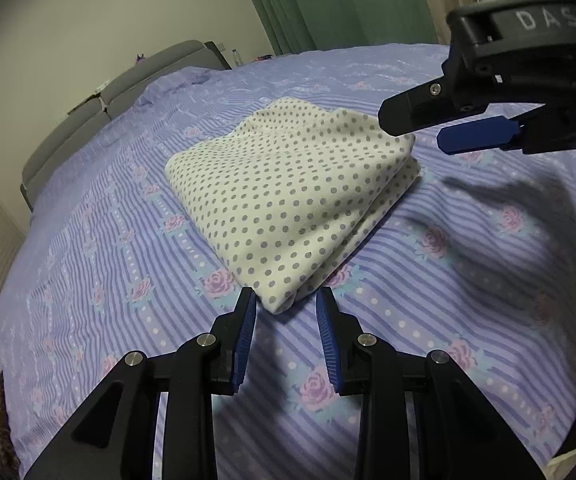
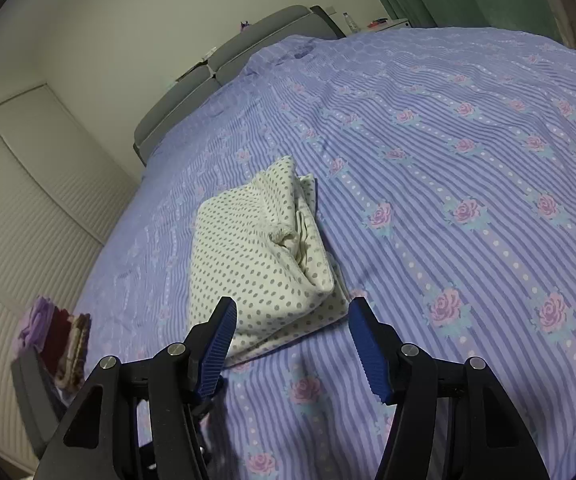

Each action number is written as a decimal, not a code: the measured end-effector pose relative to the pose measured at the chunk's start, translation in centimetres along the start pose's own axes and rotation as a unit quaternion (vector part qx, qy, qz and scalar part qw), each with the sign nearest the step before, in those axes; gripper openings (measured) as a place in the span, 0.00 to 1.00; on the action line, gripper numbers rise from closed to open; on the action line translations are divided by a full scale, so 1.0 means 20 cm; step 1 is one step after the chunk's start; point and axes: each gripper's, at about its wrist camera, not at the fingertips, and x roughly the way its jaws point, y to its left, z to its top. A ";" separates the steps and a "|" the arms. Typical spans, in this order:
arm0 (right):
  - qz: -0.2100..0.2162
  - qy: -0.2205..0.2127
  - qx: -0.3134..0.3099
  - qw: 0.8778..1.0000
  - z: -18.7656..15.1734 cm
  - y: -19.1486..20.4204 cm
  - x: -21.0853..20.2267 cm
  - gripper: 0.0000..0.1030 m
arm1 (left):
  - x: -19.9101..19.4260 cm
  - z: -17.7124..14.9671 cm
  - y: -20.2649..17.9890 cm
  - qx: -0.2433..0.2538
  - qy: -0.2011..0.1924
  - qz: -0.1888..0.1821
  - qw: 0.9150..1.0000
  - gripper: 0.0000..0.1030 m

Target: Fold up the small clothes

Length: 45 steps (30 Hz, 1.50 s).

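A small white garment with grey polka dots (image 1: 288, 196) lies folded into a thick rectangle on the purple striped bedspread (image 1: 468, 280). My left gripper (image 1: 285, 300) is open and empty, its fingertips just short of the fold's near corner. My right gripper (image 1: 412, 136) shows in the left wrist view, open, hovering above the garment's far right corner. In the right wrist view the garment (image 2: 255, 256) lies ahead of my open right gripper (image 2: 292, 308), with layered edges facing right.
The bedspread (image 2: 468, 160) has pink roses and covers a wide bed. A grey headboard (image 2: 223, 60) stands at the far left. Green curtains (image 1: 328, 0) hang behind. Some folded cloth (image 2: 59, 336) sits at the bed's left edge by a white slatted wardrobe (image 2: 19, 200).
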 end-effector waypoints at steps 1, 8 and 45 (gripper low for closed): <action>-0.002 0.001 -0.001 1.000 0.00 0.00 0.00 0.58 | 0.00 0.00 0.00 -0.003 -0.003 0.005 1.000 0.31; -0.005 -0.002 -0.015 1.000 -0.01 0.01 0.01 0.56 | -0.01 0.01 0.07 -0.050 -0.011 0.027 0.998 0.31; -0.046 0.023 0.044 0.998 -0.07 -0.07 0.07 0.64 | -0.14 -0.04 0.16 -0.107 0.000 0.028 0.994 0.38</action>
